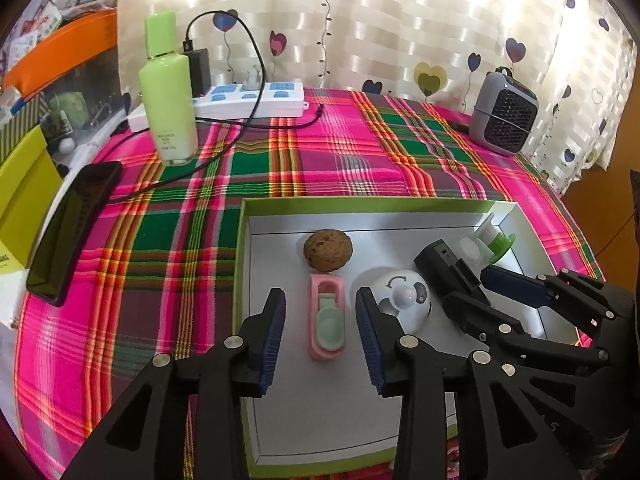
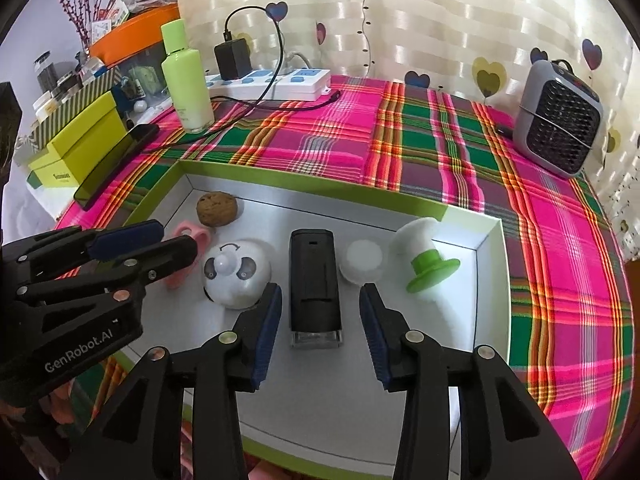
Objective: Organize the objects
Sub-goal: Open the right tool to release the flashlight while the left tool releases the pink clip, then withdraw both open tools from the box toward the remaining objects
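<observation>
Plaid cloth (image 1: 320, 160) over table; heart-print curtain (image 1: 400, 20) behind, backlit by daylight.

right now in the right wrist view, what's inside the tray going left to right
pink case → panda-face dome → black stamp-like block → white round lid → green-capped white piece

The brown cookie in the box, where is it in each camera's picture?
Left wrist view: the brown cookie lies near the box's far wall, just beyond the pink case, ahead of the left gripper.
Right wrist view: the cookie sits in the box's far-left corner, left of the right gripper.
Shared landmark: the white panda-face dome, nearer the camera and right of the cookie in both.
</observation>
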